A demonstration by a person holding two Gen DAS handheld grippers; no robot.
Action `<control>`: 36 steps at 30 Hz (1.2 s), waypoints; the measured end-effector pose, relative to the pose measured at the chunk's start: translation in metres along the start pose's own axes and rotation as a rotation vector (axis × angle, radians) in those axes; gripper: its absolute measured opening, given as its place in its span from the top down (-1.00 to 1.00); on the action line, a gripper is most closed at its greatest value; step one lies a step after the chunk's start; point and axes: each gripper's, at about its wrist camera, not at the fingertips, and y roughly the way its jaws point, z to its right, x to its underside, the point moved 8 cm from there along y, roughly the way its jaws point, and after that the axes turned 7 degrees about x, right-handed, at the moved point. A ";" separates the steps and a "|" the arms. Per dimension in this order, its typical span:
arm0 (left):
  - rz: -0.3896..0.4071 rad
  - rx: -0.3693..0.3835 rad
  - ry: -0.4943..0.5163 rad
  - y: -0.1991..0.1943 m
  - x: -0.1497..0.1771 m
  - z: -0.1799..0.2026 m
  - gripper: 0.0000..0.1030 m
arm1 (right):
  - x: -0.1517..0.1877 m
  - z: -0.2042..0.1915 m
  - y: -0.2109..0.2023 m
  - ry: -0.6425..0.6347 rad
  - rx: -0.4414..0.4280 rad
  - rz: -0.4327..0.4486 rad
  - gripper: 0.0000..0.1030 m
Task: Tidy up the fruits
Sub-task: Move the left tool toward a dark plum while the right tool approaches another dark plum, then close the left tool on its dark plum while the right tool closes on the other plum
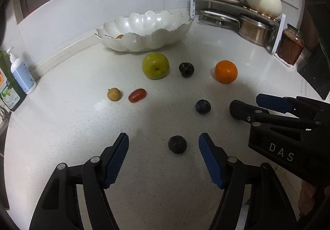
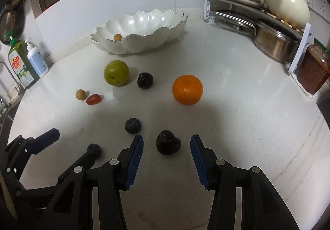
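Observation:
My left gripper (image 1: 164, 139) is open low over the white counter, and a small dark round fruit (image 1: 177, 144) lies between its blue pads without touching them. My right gripper (image 2: 167, 141) is open around a dark heart-shaped fruit (image 2: 168, 145), also untouched. Each gripper shows at the edge of the other's view. Farther back lie a bluish-dark fruit (image 2: 133, 125), an orange (image 2: 187, 89), a dark plum (image 2: 145, 80), a green apple (image 2: 116, 73), a cherry tomato (image 2: 93, 99) and a tan longan (image 2: 80, 94). The scalloped white bowl (image 2: 134, 46) holds one small tan fruit (image 2: 117, 37).
Two soap bottles (image 2: 37, 62) stand at the left by the sink edge. A corner rack with pots and lids (image 2: 268, 23) fills the back right, with a jar of red sauce (image 2: 313, 69) beside it. A tiled wall runs behind the bowl.

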 end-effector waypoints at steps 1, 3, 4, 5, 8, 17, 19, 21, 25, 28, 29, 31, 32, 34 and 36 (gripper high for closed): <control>-0.003 0.001 0.000 0.001 0.001 0.000 -0.25 | 0.000 0.000 0.002 -0.001 0.001 -0.002 0.05; -0.011 0.000 -0.001 0.005 0.002 0.001 -0.25 | 0.001 0.001 0.005 -0.001 0.001 -0.008 0.05; -0.015 0.003 -0.001 0.007 0.003 0.001 -0.19 | 0.001 0.001 0.007 -0.001 0.001 -0.012 0.05; -0.020 0.004 -0.001 0.009 0.003 0.002 -0.13 | 0.002 0.001 0.009 0.001 -0.001 -0.016 0.05; -0.028 0.008 -0.002 0.013 0.006 0.004 -0.05 | 0.003 -0.001 0.014 0.001 -0.010 -0.029 0.05; -0.043 0.004 -0.011 0.020 0.010 0.005 0.14 | 0.007 -0.002 0.025 -0.004 -0.014 -0.047 0.07; -0.048 0.010 -0.016 0.022 0.010 0.005 0.25 | 0.008 -0.002 0.026 -0.004 -0.014 -0.047 0.13; -0.050 0.013 -0.018 0.023 0.010 0.006 0.32 | 0.008 -0.002 0.027 -0.003 -0.014 -0.047 0.21; -0.051 0.023 -0.029 0.025 0.010 0.006 0.45 | 0.007 -0.002 0.028 -0.013 -0.011 -0.041 0.41; -0.054 0.037 -0.042 0.026 0.009 0.007 0.56 | 0.007 -0.001 0.028 -0.013 -0.019 -0.041 0.42; -0.057 0.039 -0.046 0.026 0.009 0.007 0.56 | 0.007 0.000 0.028 -0.009 -0.022 -0.041 0.42; -0.058 0.040 -0.056 0.026 0.007 0.006 0.56 | 0.008 0.000 0.027 -0.006 -0.028 -0.044 0.43; -0.054 0.039 -0.061 0.025 0.005 0.005 0.56 | 0.008 0.000 0.026 -0.003 -0.031 -0.043 0.43; -0.045 0.034 -0.063 0.024 0.002 0.005 0.56 | 0.007 0.000 0.024 -0.004 -0.035 -0.041 0.43; -0.032 0.033 -0.066 0.021 -0.002 0.005 0.56 | 0.006 0.001 0.021 -0.004 -0.040 -0.034 0.42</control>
